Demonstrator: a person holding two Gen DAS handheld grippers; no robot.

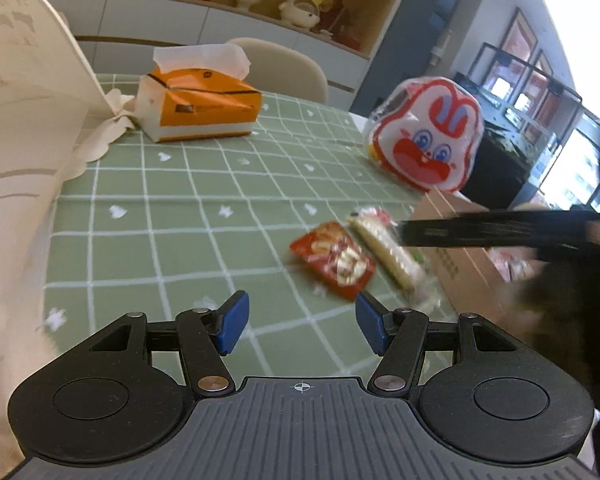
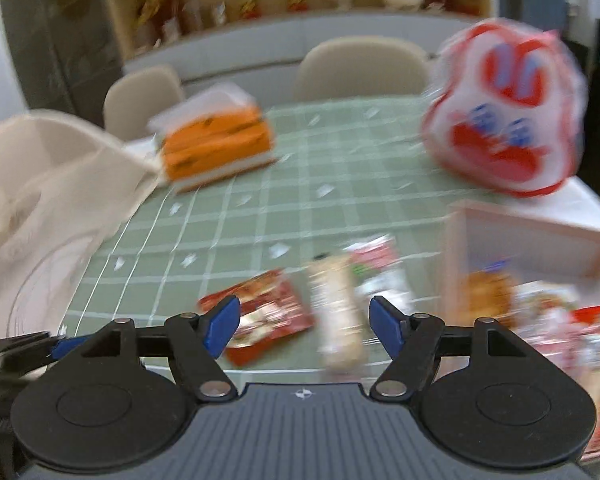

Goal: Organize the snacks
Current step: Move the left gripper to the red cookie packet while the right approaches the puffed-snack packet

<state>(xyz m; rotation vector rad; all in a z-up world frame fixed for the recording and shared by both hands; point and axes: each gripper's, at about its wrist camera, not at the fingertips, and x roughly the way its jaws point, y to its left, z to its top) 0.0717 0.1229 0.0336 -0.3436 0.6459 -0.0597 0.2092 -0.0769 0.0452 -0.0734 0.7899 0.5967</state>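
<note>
My right gripper (image 2: 304, 326) hangs released, jaws spread, nothing between them; the long cream wafer packet in clear wrap (image 2: 337, 312) lies on the green checked tablecloth (image 2: 228, 216) just ahead at twelve o'clock, long axis running twelve to six; the flat red foil snack pouch (image 2: 260, 316) touches it at nine; my left gripper (image 1: 300, 326), equally slack, sits farther off, both snacks at one o'clock; the open cardboard box (image 2: 532, 240) waits at three; I judge the right hand nearer.

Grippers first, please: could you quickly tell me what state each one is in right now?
Left gripper: open, nothing between its fingers.
Right gripper: open, holding nothing; the snack packets lie on the table beyond it.
</note>
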